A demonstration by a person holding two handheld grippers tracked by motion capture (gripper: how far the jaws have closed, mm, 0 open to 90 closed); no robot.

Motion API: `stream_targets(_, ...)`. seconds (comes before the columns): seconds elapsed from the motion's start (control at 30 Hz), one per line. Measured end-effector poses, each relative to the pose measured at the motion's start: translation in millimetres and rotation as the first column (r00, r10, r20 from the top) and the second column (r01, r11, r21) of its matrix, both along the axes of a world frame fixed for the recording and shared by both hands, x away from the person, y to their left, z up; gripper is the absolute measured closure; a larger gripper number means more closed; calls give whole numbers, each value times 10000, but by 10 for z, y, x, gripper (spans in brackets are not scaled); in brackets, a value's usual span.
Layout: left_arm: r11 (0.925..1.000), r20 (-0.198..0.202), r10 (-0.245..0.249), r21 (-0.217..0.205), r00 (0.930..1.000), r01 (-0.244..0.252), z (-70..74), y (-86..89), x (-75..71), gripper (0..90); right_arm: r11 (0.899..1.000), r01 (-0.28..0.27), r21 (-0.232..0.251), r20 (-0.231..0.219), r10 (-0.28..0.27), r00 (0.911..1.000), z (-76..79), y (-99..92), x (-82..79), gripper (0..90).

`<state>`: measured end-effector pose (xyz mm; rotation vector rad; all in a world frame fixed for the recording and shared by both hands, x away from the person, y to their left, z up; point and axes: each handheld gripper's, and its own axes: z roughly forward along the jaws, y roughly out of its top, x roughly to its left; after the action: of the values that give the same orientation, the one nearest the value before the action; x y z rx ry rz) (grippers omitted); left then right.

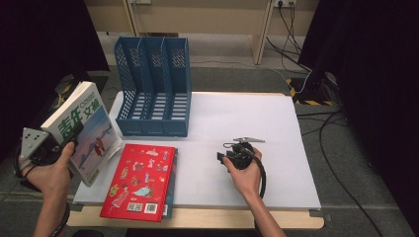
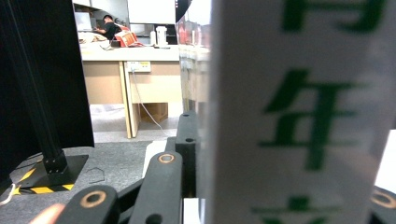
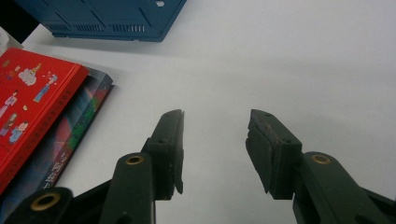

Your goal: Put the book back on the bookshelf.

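Observation:
A white book with green characters and a blue cover picture (image 1: pixel 86 129) is held tilted in the air, off the table's left edge. My left gripper (image 1: pixel 68 141) is shut on it. In the left gripper view the book's spine (image 2: pixel 299 116) stands close up, and one black finger (image 2: pixel 187 144) presses against its side. My right gripper (image 1: pixel 228 157) rests low over the white table (image 1: pixel 276 128), right of centre. Its jaws are open with bare table between them, as the right gripper (image 3: pixel 215 149) view shows.
A blue three-slot file rack (image 1: pixel 155 89) stands at the table's back left. A red picture book (image 1: pixel 141 180) lies on a darker book (image 3: pixel 70 140) at the front left edge. The red book (image 3: pixel 32 102) and the rack (image 3: pixel 107 18) lie ahead-left of my right gripper. Cables run over the floor at right.

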<state>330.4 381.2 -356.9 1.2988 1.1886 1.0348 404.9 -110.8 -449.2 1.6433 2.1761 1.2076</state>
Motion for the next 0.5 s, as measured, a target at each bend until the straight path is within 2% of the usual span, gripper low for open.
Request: stream_targets(0.5, 9997, 327, -228, 42, 9992, 227, 261, -77, 180, 737, 9998, 144, -110, -41, -144, 9999, -80, -48, -31, 560)
